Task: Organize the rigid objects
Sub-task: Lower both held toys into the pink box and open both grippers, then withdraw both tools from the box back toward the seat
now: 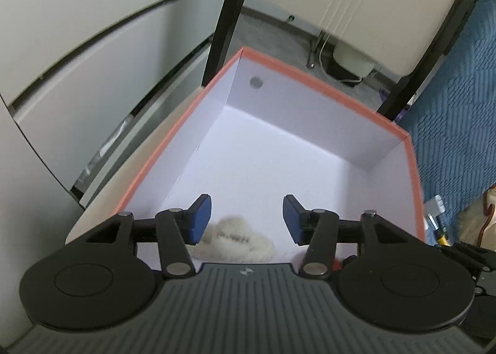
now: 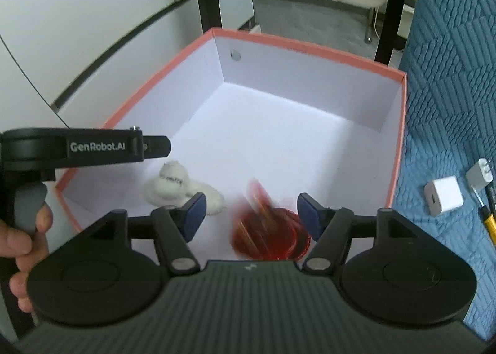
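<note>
Blue quilted fabric point(image 2: 449, 81) borders the box point(image 2: 310, 45), with two white chargers point(image 2: 444, 196) on it just outside the box wall. Inside the box lie a white fluffy item point(image 2: 179, 188) and a blurred red object point(image 2: 269, 233). Left gripper point(image 1: 247, 219) and right gripper point(image 2: 251, 216) hang over the box, jaws spread, gripping nothing.

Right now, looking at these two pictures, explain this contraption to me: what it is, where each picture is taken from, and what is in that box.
A person holds two hand-held grippers, each with a camera looking along its fingers. One picture comes from the left gripper, the other from the right gripper. Both hang open over an orange-rimmed box on a blue quilt. Nothing is gripped. In the box lie a white fluffy thing and a blurred red thing. Beside the box sits a white charger cube. The person's hand holds the left gripper's handle.
</note>
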Available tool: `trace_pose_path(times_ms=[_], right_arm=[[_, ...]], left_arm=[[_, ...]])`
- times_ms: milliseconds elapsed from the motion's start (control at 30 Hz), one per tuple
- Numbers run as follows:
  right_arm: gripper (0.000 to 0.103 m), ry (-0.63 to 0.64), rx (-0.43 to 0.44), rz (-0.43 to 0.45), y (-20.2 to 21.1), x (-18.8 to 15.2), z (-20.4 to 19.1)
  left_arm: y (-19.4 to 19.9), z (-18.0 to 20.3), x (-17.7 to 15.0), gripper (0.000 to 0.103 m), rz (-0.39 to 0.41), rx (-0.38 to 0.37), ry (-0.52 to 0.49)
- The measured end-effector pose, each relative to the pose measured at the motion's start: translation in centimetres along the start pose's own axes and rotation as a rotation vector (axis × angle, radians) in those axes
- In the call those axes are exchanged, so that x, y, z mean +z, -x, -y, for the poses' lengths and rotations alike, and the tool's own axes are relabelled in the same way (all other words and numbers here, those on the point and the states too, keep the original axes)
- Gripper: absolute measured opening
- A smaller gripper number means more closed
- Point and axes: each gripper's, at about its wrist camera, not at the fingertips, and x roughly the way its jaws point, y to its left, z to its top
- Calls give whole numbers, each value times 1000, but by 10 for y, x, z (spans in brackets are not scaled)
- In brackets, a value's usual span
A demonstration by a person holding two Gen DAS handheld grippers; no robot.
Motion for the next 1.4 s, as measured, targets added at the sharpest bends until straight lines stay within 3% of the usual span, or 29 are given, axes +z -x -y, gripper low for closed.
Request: trace_pose_path(times_ms=[167,667,967,1400], right_arm=[[68,-24,17,59,24,2,10],[68,-63,-75,287,101,-7,49],[68,-68,-125,339,131,-34,74],[68,-142,-221,349,160,-98,125]], left_arm=[[24,16,2,57,59,-29,-30],[80,78,-10,57,211,-110,-123],[100,129,-38,57,227,-194,-198],[99,182,-88,57,187,-252,-286]])
